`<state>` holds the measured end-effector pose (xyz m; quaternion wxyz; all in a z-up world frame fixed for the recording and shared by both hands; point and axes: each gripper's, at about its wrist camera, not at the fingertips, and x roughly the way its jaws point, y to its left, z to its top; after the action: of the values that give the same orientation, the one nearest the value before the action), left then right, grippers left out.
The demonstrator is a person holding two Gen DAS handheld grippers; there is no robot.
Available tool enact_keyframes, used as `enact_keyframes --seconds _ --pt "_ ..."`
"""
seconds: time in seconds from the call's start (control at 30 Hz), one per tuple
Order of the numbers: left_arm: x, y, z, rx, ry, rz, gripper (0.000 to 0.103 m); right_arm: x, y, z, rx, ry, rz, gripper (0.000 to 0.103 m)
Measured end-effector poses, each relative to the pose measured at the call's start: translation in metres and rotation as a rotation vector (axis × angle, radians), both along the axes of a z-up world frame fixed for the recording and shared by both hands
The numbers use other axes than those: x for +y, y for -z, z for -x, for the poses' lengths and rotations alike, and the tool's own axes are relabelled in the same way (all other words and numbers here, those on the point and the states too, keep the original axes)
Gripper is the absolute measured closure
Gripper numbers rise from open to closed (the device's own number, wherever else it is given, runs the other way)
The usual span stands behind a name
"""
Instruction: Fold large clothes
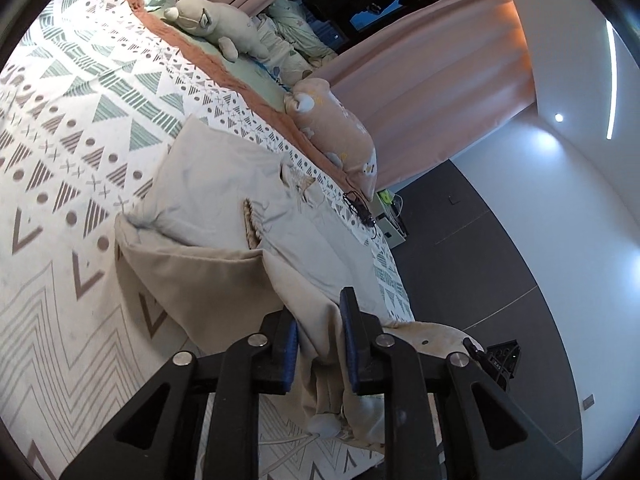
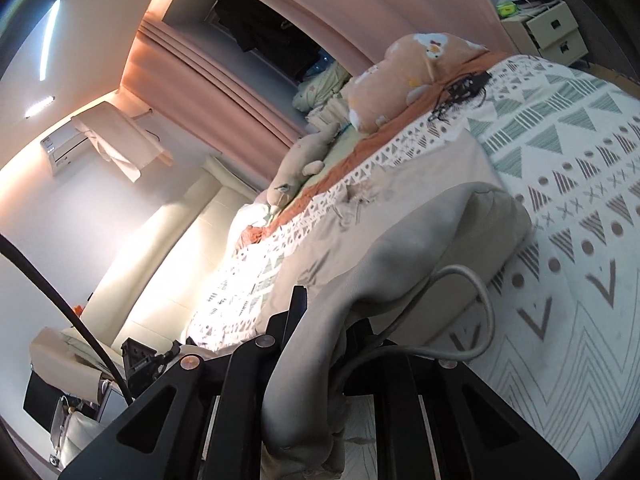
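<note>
A beige hooded garment (image 1: 240, 216) lies on the patterned bedspread (image 1: 80, 120), with a lighter grey-beige lining and a small print near its far edge. My left gripper (image 1: 320, 332) is shut on a bunched fold of this garment near the bed's edge; cloth fills the gap between the blue pads (image 1: 290, 344). In the right wrist view the same garment (image 2: 400, 240) drapes over my right gripper (image 2: 320, 320), which is shut on its fabric. A pale drawstring cord (image 2: 476, 280) loops beside the right finger. The right fingertips are largely covered by cloth.
Stuffed toys (image 1: 224, 24) and a peach pillow (image 1: 336, 128) line the bed's far side by pink curtains (image 1: 440, 80). A black cable tangle (image 1: 360, 210) lies on the bedspread. A nightstand (image 2: 552, 32) stands past the bed. Dark floor (image 1: 480, 260) lies beside the bed.
</note>
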<state>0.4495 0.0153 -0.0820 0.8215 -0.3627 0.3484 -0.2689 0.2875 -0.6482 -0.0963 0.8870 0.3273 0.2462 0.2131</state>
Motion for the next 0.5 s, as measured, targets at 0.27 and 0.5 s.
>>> enact_keyframes --seconds 0.27,0.5 --pt "-0.004 -0.029 -0.048 -0.018 -0.023 -0.031 0.089 -0.002 -0.023 -0.045 -0.035 0.009 -0.001 0.096" --pt "-0.007 -0.059 -0.093 -0.048 -0.057 -0.068 0.089 -0.008 -0.052 -0.093 -0.066 0.031 0.025 0.096"
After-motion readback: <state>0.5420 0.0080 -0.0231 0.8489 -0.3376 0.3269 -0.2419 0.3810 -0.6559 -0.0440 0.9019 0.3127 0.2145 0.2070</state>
